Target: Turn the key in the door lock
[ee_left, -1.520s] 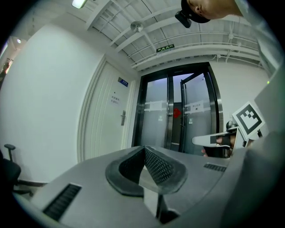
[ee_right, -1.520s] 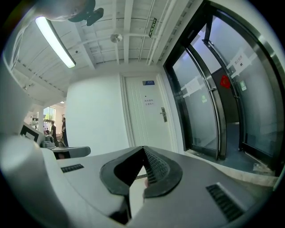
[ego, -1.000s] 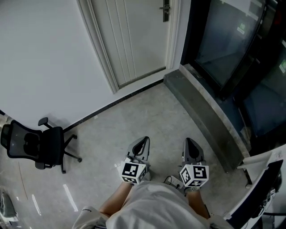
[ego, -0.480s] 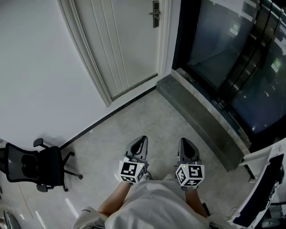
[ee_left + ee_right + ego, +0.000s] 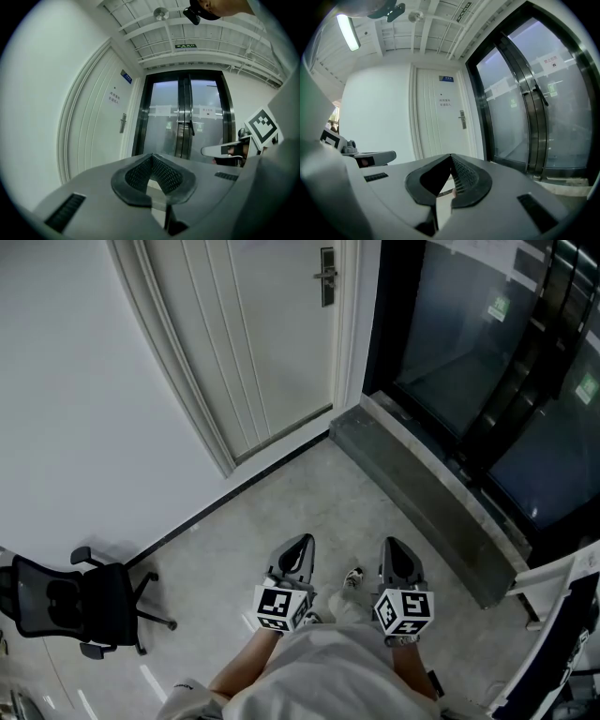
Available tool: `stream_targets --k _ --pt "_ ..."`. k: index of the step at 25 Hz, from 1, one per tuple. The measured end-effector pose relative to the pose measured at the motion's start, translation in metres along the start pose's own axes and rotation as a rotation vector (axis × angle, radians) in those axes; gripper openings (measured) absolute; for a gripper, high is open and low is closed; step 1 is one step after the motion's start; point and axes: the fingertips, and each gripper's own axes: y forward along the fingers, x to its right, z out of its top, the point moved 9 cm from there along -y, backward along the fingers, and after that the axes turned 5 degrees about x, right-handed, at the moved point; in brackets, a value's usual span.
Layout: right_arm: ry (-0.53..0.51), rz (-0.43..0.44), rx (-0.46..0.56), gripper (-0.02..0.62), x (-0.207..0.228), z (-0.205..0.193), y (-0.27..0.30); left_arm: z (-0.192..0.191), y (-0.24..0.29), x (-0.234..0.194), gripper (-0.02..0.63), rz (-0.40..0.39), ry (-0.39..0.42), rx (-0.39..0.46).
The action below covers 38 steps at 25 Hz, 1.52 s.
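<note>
Person is standing well apart from door lock (image 5: 325, 276), left gripper (image 5: 298, 546) and right gripper (image 5: 395, 547) both pressed together, empty; key unseen.

**Layout: standing back from the door**

The door (image 5: 272, 343) is ahead, set in the wall (image 5: 75, 427), with the lock and handle (image 5: 325, 276) at the door's right edge. The glass doors (image 5: 469, 343) are to its right, meeting it at a corner, and a raised sill (image 5: 422, 484) runs along their foot. The office chair (image 5: 70, 606) stands on the floor (image 5: 281, 502) at far left, near the wall. The left gripper (image 5: 296, 549) and right gripper (image 5: 395, 549) are side by side close to the person, well apart from the door.
</note>
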Motion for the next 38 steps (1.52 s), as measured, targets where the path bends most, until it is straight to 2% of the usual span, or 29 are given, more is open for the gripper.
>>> stream_targets --k 11,16,27,33,38 --pt "0.024 0.039 -0.024 0.002 0.047 0.004 0.099 0.0 0.099 -0.03 0.011 0.031 0.027 -0.027" --pt "0.04 0.051 -0.03 0.002 0.088 0.015 0.149 0.008 0.157 -0.031 0.011 0.047 0.051 -0.021" --pt "0.006 0.108 -0.022 0.002 0.179 0.04 0.244 0.005 0.283 -0.021 0.011 0.086 0.055 -0.001" --pt "0.016 0.098 -0.014 0.002 0.223 0.049 0.27 0.006 0.326 -0.008 0.011 0.088 0.068 0.002" --pt "0.05 0.092 -0.028 0.002 0.233 0.043 0.287 0.002 0.342 -0.016 0.011 0.107 0.066 -0.029"
